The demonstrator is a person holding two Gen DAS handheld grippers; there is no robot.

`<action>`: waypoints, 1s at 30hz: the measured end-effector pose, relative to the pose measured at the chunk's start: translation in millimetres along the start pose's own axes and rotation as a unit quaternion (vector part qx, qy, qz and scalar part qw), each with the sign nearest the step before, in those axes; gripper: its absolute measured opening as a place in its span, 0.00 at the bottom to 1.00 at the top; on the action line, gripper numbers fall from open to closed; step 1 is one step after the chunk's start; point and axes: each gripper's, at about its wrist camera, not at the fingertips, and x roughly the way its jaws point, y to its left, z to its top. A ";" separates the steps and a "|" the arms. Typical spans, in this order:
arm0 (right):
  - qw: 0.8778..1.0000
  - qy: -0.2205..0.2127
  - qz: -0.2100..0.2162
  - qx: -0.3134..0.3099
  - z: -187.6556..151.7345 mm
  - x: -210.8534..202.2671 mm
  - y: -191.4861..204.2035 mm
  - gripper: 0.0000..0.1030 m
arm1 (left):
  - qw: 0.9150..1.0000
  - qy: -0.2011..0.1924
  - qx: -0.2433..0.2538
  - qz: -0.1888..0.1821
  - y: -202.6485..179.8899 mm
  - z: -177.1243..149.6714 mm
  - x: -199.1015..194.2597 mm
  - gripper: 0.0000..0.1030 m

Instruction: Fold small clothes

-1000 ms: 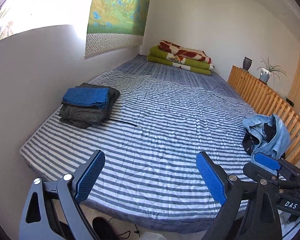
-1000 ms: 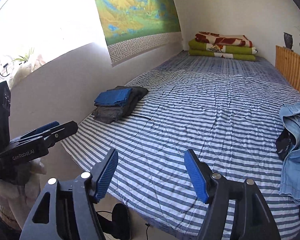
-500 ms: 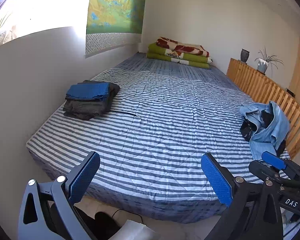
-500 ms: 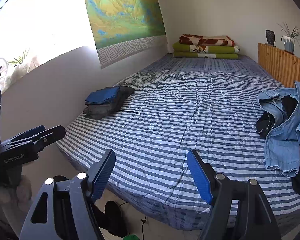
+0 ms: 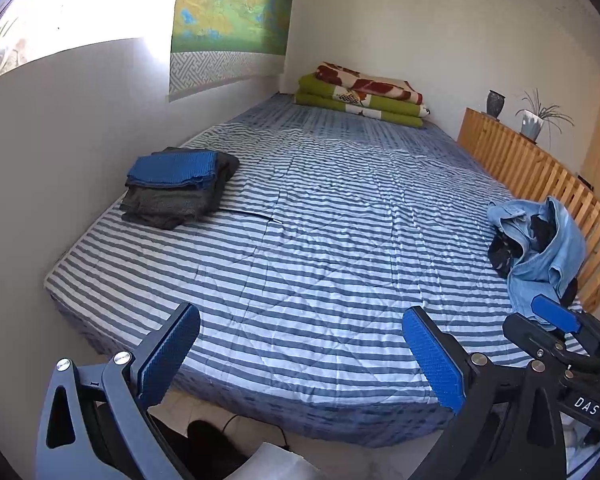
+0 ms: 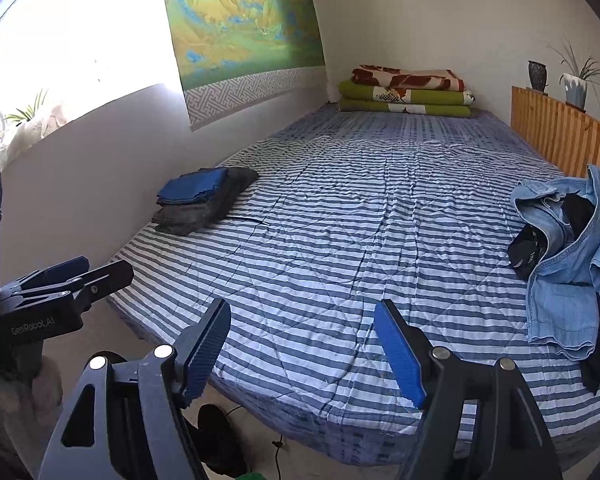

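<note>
A heap of unfolded clothes point(image 5: 540, 240), light denim over black pieces, lies at the bed's right edge; it also shows as the heap point(image 6: 568, 264) in the right wrist view. A folded stack point(image 5: 176, 188), blue on top of grey and dark pieces, sits by the wall on the left, seen again as the stack point(image 6: 200, 200). My left gripper point(image 5: 300, 320) hovers over the bed's near edge, open wide and empty. My right gripper point(image 6: 302, 312) is beside it, open and empty, below the heap.
The striped bed point(image 5: 320, 240) fills the middle. Folded green and red blankets point(image 5: 360, 94) lie at its far end. A wooden slatted rail point(image 5: 540, 168) with a vase and potted plant runs along the right. Dark shoes point(image 6: 216, 440) and a cable are on the floor below.
Both grippers have drawn back from the bed, so its near edge and the floor now show. The left jaws stand slightly wider. The denim heap has come further into the right wrist view.
</note>
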 end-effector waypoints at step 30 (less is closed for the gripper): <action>0.999 0.020 -0.007 0.024 -6.3 13.4 -7.4 0.69 | 1.000 0.005 0.012 0.001 -4.3 -1.3 15.2 0.99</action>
